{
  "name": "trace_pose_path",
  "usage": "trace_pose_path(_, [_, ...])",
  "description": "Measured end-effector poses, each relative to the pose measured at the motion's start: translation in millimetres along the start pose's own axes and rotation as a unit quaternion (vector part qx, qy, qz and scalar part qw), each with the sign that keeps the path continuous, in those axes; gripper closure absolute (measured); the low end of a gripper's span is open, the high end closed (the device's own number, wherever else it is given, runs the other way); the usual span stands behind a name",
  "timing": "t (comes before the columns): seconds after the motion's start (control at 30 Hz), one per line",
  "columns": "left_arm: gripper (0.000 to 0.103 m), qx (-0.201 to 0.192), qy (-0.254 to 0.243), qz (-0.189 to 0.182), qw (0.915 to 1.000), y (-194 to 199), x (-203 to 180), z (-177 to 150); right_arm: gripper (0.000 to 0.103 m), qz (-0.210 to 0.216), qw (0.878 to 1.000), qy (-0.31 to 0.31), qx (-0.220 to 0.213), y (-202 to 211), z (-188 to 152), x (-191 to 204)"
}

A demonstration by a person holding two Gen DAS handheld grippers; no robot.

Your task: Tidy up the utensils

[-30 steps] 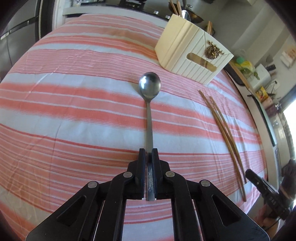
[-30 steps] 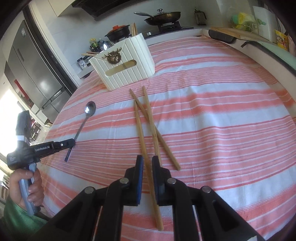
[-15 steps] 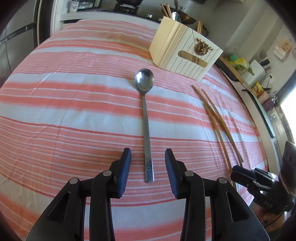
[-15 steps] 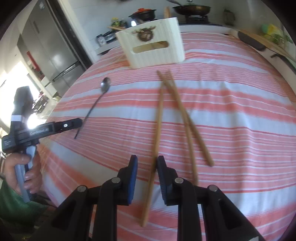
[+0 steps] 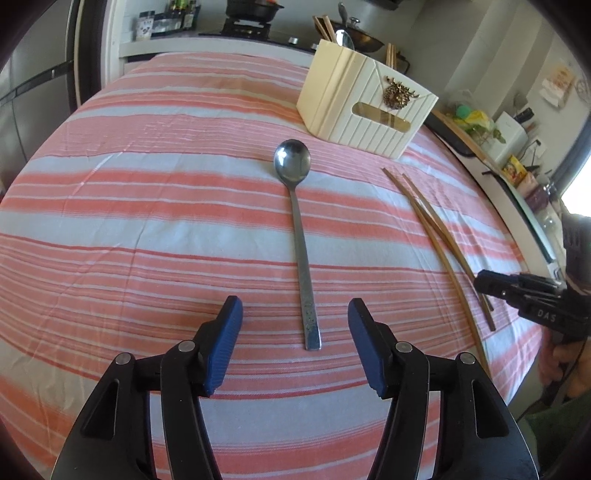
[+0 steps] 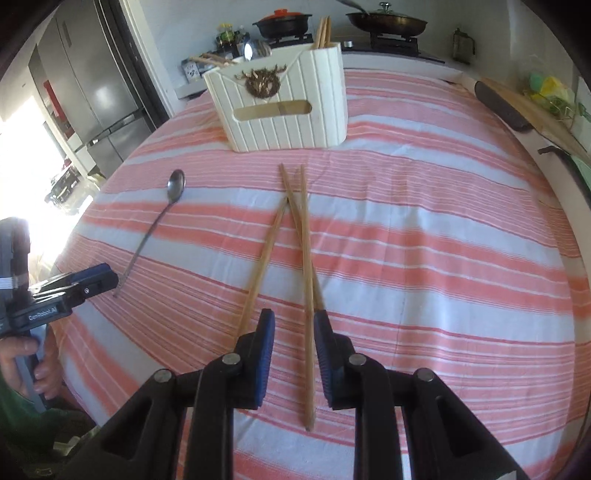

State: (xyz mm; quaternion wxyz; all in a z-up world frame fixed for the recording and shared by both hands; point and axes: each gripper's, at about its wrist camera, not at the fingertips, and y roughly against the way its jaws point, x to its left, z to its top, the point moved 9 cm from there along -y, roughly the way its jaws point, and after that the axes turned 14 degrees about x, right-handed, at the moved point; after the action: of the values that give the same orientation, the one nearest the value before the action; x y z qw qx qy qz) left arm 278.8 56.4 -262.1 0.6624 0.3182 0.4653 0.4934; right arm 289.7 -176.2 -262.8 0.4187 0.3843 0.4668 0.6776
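Observation:
A steel spoon [image 5: 300, 236] lies flat on the striped cloth, bowl toward a cream utensil box [image 5: 364, 105]. My left gripper [image 5: 294, 314] is open, its fingers either side of the spoon's handle end, not touching it. Three wooden chopsticks [image 6: 304, 258] lie crossed on the cloth in front of the box [image 6: 284, 107]. My right gripper [image 6: 293, 325] is open, straddling the near part of one chopstick. The spoon also shows in the right wrist view [image 6: 155, 225]. The chopsticks show in the left wrist view [image 5: 439, 236].
The box holds chopsticks and a spoon standing upright. The striped tablecloth [image 5: 147, 206] covers the whole table. A stove with pans [image 6: 384, 22] stands behind it, a fridge [image 6: 92, 92] at far left, a cutting board [image 6: 532, 110] at right.
My left gripper let go of the spoon handle, opened wide and pulled back. My right gripper opened off the chopstick, which now lies on the cloth between its fingers.

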Motion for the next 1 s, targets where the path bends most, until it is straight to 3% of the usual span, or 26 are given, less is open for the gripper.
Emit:
trace_pose_path(0.1, [0.042, -0.003, -0.003, -0.002, 1.0000, 1.3, 1.3, -1.7, 0.096, -0.020, 1.000, -0.007, 0.001, -2.5, 3.3, -5.6])
trace_pose_path(0.33, [0.042, -0.005, -0.008, -0.003, 1.0000, 2.5, 2.0, -3.7, 0.096, 0.037, 0.992, -0.106, -0.056, 32.4, -2.5, -43.1])
trace_pose_path(0.43, [0.040, 0.004, -0.009, -0.002, 0.9999, 2.0, 0.9, -2.3, 0.096, -0.005, 0.992, -0.112, -0.058, 37.6, -9.3, -67.5])
trace_pose_path(0.5, [0.035, 0.014, -0.009, -0.006, 0.9998, 2.1, 0.6, 0.9, 0.096, -0.038, 0.993, -0.110, -0.030, 26.0, -19.0, -83.3])
trace_pose_path(0.6, [0.026, 0.023, -0.005, -0.004, 0.9997, 5.7, 6.1, 7.6, 0.089, -0.053, 0.993, -0.109, -0.006, 18.3, -32.8, -96.0])
trace_pose_path(0.63, [0.025, 0.025, -0.004, -0.005, 0.9997, 7.4, 8.0, 10.2, 0.075, -0.050, 0.993, -0.105, -0.007, 19.8, -35.1, -96.5])
trace_pose_path(0.7, [0.023, 0.027, -0.004, -0.006, 0.9996, 9.7, 11.1, 15.2, 0.061, -0.052, 0.994, -0.093, -0.015, 27.0, -36.5, -95.8])
trace_pose_path(0.8, [0.021, 0.034, -0.013, 0.006, 0.9993, 9.6, 11.3, 25.4, 0.061, -0.067, 0.995, -0.070, -0.005, 32.4, -31.2, -97.6])
trace_pose_path(1.0, [0.019, 0.053, -0.055, 0.045, 0.9960, -9.1, -7.3, 50.6, 0.061, -0.071, 0.995, -0.035, 0.061, 12.9, -15.4, -100.9])
